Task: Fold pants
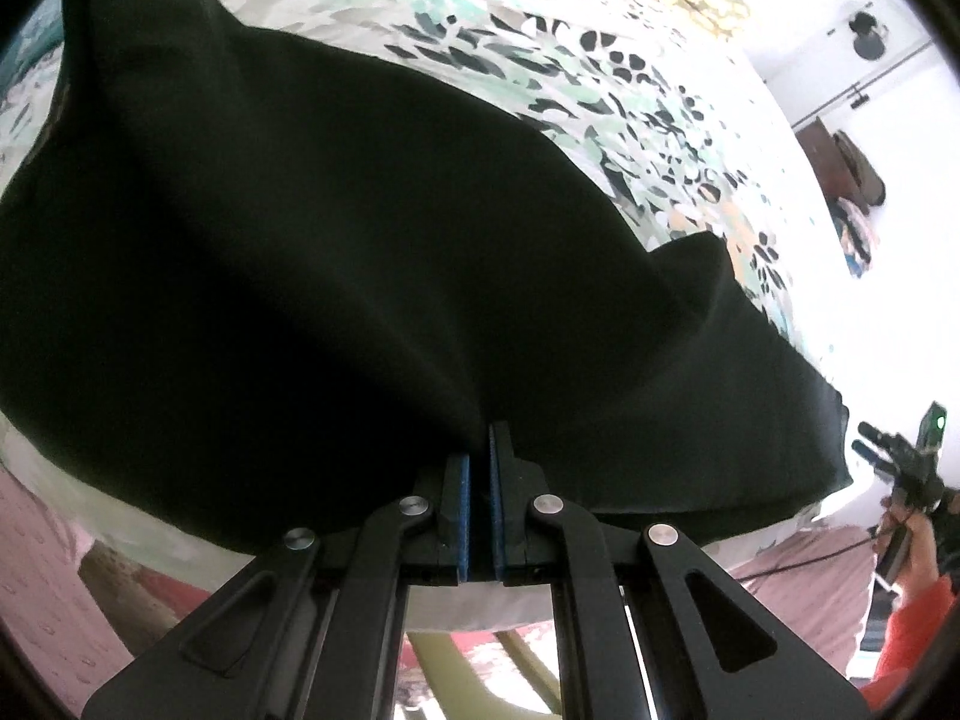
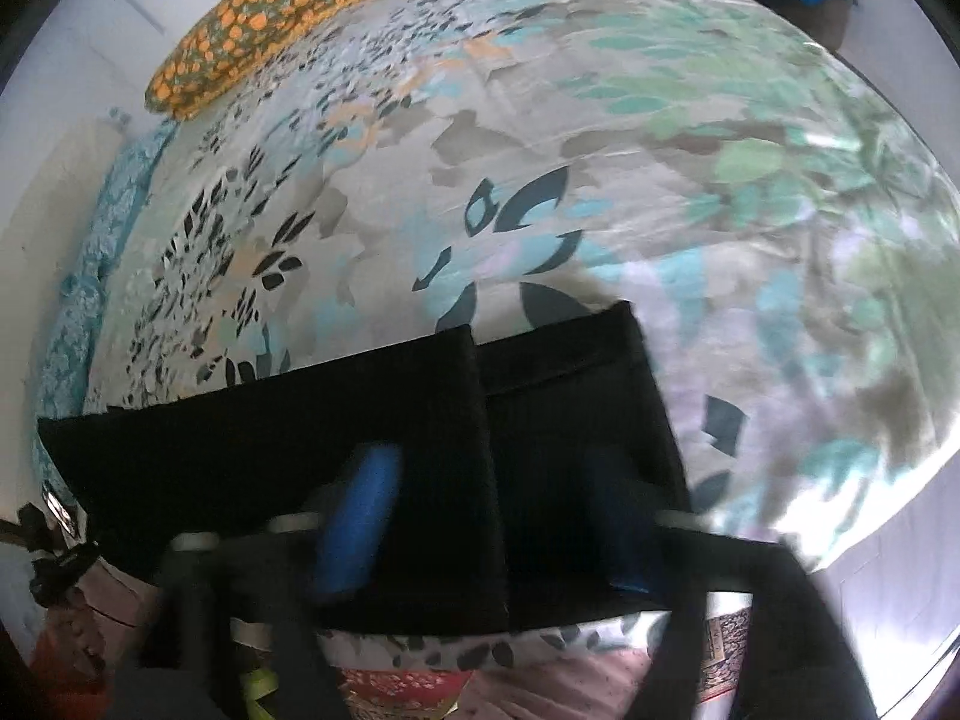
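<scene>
Pants (image 1: pixel 336 252): black, soft, limp cloth, light by the look, draped low and centre over bed (image 1: pixel 606 102). Left hand-held gripper (image 1: pixel 480 480), bottom centre, pads pressed together on a pinch of fabric, folds radiating from it. Right hand-held gripper (image 2: pixel 486 534) blurred, blue fingers (image 2: pixel 360 522) spread wide over folded edge. Best taken at hems or corners; likely to sag. Farther up, orange-spotted pillow (image 2: pixel 264 18).
</scene>
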Motion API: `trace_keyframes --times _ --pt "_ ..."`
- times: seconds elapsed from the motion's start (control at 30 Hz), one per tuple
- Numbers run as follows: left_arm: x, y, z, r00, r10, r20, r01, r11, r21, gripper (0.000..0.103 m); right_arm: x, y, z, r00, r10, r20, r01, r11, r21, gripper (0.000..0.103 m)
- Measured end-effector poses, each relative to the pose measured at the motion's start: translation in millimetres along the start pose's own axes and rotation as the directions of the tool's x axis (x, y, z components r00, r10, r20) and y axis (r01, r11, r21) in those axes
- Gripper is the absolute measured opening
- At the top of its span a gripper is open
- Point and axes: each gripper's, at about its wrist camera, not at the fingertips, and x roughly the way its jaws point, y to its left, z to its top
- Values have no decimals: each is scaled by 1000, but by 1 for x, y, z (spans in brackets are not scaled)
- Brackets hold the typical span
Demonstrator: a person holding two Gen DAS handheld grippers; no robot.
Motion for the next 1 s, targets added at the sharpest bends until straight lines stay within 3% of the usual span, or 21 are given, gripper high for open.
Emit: trace_keyframes --times 0.03,0.07,0.1,0.13,0.2,0.37,0.53,0.73,1.0 --pt "0 0 -1 1000 0 0 0 1000 2 4 5 4 2 1000 6 -19 -6 1000 -14 71" --pt "0 1 -1 1000 -1 0 1 1000 2 4 16 10 5 997 2 -72 -5 999 -41 59" --pt "0 1 -1 1000 -1 -1 1 1000 2 4 27 14 5 991 -23 -133 14 998 -69 34" --pt "1 2 -2 1000 1 -3 -1 1000 1 4 35 20 4 985 -60 -164 44 994 -98 19" --pt "2 4 -3 1000 5 -8 -5 1000 -5 4 35 34 2 977 -129 -171 97 978 -184 11" --pt "-2 -11 -18 999 -10 -40 12 998 56 4 6 39 5 969 -214 -120 180 953 -242 11" --pt "10 -42 -37 992 -41 -119 59 986 159 4 4 6 5 955 -269 -127 246 954 -172 11" --pt "22 -50 -43 987 -35 -157 64 981 181 4 8 -12 5 951 -284 -122 269 955 -128 11" --pt "27 -60 -46 984 -30 -175 67 976 206 4 11 -17 7 924 -370 -101 356 925 -131 11"
